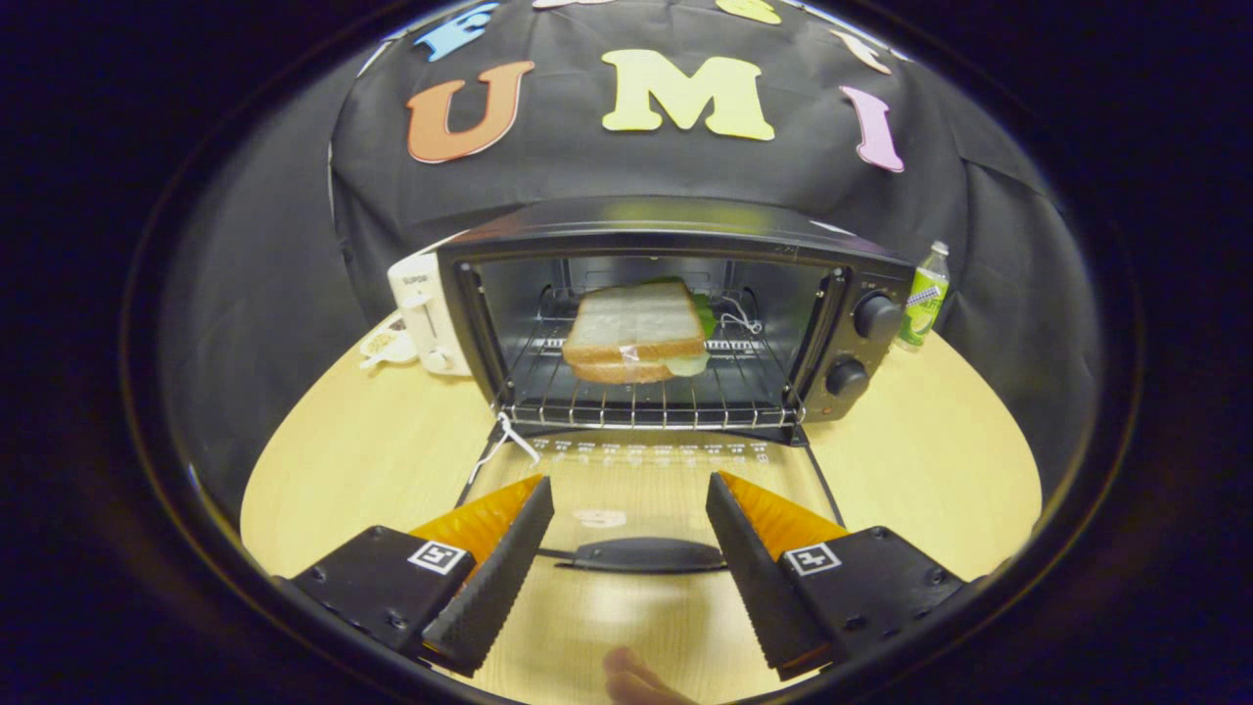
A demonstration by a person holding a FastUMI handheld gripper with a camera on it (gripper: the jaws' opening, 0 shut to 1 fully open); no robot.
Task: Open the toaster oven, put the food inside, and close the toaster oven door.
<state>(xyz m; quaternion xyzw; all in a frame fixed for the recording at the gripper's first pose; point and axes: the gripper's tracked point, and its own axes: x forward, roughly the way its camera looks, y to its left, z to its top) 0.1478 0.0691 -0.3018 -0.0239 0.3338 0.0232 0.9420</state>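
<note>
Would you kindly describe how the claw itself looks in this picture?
The claw has two wedge-shaped fingers with ribbed inner faces. Each is mounted on a black block fastened with screws, and each block carries a small square black-and-white marker. No cables show.

sandwich (pixel 634 333) on rack (pixel 646 397) inside toaster oven (pixel 675 313); door handle (pixel 641 555) between spread fingers of gripper (pixel 629 509); bottle (pixel 924 296) right of oven.

Bright overhead light, glare on table (pixel 910 460); strong fisheye bending at edges; centre sharp.
</note>
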